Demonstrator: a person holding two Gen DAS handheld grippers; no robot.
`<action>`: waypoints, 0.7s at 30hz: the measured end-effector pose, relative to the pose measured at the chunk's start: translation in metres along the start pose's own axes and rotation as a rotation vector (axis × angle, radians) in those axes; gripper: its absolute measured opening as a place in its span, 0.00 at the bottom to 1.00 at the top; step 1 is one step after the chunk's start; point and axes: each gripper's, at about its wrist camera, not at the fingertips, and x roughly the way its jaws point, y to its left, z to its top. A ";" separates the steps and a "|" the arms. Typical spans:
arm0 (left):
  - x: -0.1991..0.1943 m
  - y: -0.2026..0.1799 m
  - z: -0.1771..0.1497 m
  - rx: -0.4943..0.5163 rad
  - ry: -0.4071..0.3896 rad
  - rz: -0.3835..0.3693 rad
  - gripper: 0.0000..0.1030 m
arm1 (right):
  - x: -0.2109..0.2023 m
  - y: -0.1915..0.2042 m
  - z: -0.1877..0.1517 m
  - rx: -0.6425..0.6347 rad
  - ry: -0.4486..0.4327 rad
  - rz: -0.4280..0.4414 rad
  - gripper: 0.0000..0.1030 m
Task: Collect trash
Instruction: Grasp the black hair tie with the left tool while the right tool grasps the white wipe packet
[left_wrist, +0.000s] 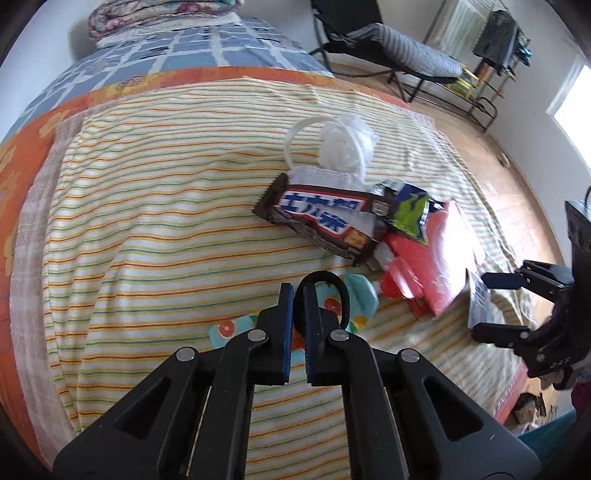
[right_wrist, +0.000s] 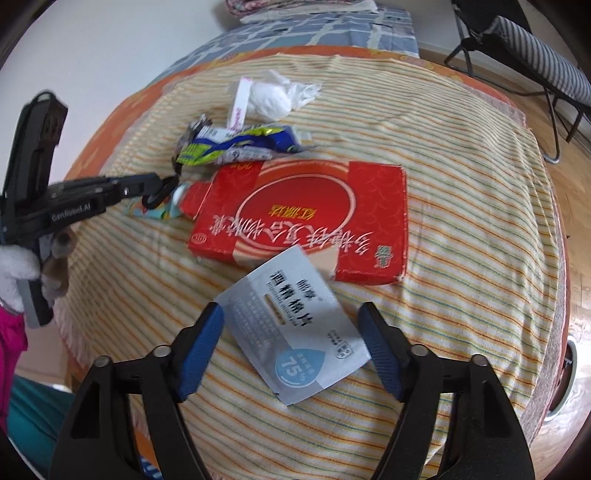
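You are pinching a thin black elastic loop with the left gripper — its jaws are clenched nearly together on the band, which is arching up just beyond the fingertips, over a pale blue wrapper printed with orange slices. Keep that grip firm and lift straight up, so the loop is not dragging the wrapper beneath it.

The right gripper is standing wide open and grasping nothing; a white-and-blue flat foil sachet is lying between its jaws, tilted, apparently clear of both pads. Centre on the sachet and press low against the striped yellow towel before closing — a thin packet is likely to slip. Just past the sachet is lying a flat red cardboard box, with a brown chocolate-bar wrapper further off.
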 end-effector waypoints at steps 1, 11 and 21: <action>-0.001 0.000 0.000 0.001 0.003 0.004 0.03 | 0.001 0.003 -0.001 -0.013 0.007 -0.002 0.76; 0.005 -0.010 0.002 0.038 -0.010 0.065 0.05 | 0.012 0.021 -0.007 -0.125 0.038 -0.102 0.76; -0.008 0.000 0.002 0.005 -0.052 0.061 0.02 | 0.005 0.020 -0.012 -0.126 0.011 -0.124 0.63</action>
